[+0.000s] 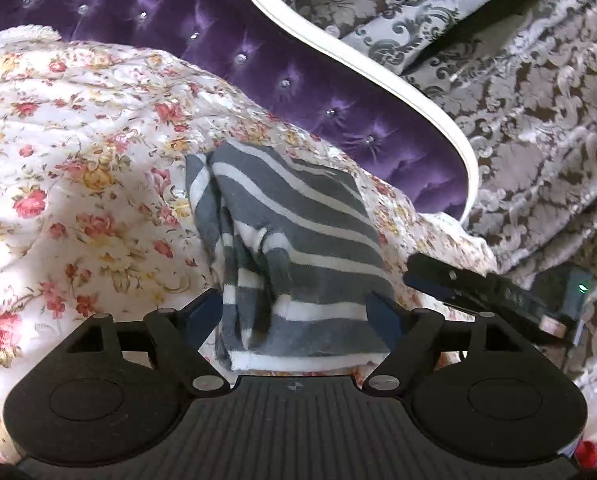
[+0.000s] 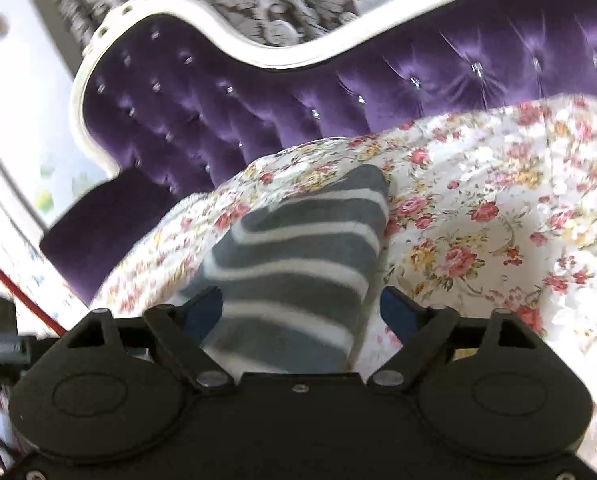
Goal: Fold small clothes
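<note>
A small grey garment with white stripes [image 1: 294, 240] lies bunched on the floral bedspread [image 1: 78, 168]. Its near hem sits between the spread fingers of my left gripper [image 1: 294, 312], whose jaws stand wide apart with the cloth draped between them. In the right wrist view the same striped garment [image 2: 298, 256] runs from the bedspread [image 2: 478, 220] down between the fingers of my right gripper [image 2: 302, 312], which is also open. The right gripper's body shows in the left wrist view [image 1: 490, 292] at the garment's right side. Whether either finger touches the cloth is hidden.
A purple tufted headboard [image 1: 258, 60] with a white curved frame [image 1: 378, 72] stands behind the bed; it also shows in the right wrist view [image 2: 298, 92]. Grey damask curtains [image 1: 538, 120] hang to the right. A red cord [image 2: 14, 284] runs at the left edge.
</note>
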{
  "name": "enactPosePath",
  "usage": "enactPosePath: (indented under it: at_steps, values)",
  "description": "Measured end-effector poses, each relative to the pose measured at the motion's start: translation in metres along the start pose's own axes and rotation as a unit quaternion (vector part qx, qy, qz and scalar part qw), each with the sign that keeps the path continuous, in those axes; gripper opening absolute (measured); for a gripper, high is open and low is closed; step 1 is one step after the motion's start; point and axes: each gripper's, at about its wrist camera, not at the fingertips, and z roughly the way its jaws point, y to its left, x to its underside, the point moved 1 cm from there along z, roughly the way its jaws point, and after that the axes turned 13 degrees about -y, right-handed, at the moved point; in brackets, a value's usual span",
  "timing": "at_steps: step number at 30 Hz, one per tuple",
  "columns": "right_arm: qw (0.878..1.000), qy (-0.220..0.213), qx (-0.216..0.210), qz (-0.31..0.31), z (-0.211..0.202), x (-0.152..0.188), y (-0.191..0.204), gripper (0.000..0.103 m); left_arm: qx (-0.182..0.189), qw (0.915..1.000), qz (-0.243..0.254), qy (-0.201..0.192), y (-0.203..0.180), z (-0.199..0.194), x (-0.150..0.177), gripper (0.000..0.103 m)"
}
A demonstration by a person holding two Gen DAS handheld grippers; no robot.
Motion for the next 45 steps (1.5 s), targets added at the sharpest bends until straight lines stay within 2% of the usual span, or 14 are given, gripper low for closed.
enactPosePath:
  at_steps: [8,14,17,18,19,20,21,22,24,27,33,41,45]
  values:
    - [0.994,0.016,-0.023,0.104,0.036,-0.005,-0.034,0.089,-0.031,0.9987,-0.032,0.026,0.009,0.023,0.009,0.079]
    - [0.989,0.025,-0.052,0.134,0.054,0.004,-0.042,0.089,0.003,0.9973,-0.060,0.041,0.009,0.041,0.011,0.079]
    - [0.989,0.024,-0.062,0.132,0.058,0.003,-0.037,0.090,0.018,0.9938,-0.099,0.046,0.011,0.051,0.009,0.078]
    - [0.990,0.026,-0.061,0.128,0.059,0.003,-0.036,0.085,0.030,0.9921,-0.110,0.051,0.012,0.055,0.009,0.072]
    - [0.991,0.029,-0.055,0.119,0.060,0.003,-0.034,0.069,0.041,0.9903,-0.119,0.059,0.012,0.059,0.010,0.063]
    - [0.993,0.035,-0.037,0.103,0.061,0.003,-0.032,0.059,0.043,0.9894,-0.123,0.064,0.012,0.060,0.011,0.040]
    - [0.994,0.039,-0.026,0.095,0.061,0.003,-0.031,0.052,0.044,0.9888,-0.126,0.067,0.012,0.061,0.012,0.027]
    - [0.994,0.041,-0.023,0.098,0.058,0.003,-0.031,0.050,0.050,0.9881,-0.127,0.072,0.011,0.061,0.014,0.027]
    - [0.993,0.044,-0.019,0.110,0.050,0.003,-0.031,0.049,0.060,0.9880,-0.121,0.074,0.006,0.055,0.017,0.027]
    - [0.994,0.052,-0.009,0.091,0.029,0.006,-0.021,0.049,0.076,0.9864,-0.120,0.082,-0.002,0.041,0.023,0.027]
    - [0.994,0.069,0.008,0.085,-0.031,0.028,-0.003,0.049,0.097,0.9842,-0.103,0.107,-0.026,-0.007,0.049,0.027]
    - [0.992,0.090,0.013,0.084,-0.115,0.076,0.025,0.050,0.108,0.9838,-0.052,0.133,-0.063,-0.078,0.105,0.031]
    - [0.994,0.090,0.019,0.058,-0.151,0.099,0.042,0.052,0.102,0.9844,-0.036,0.139,-0.068,-0.104,0.135,0.031]
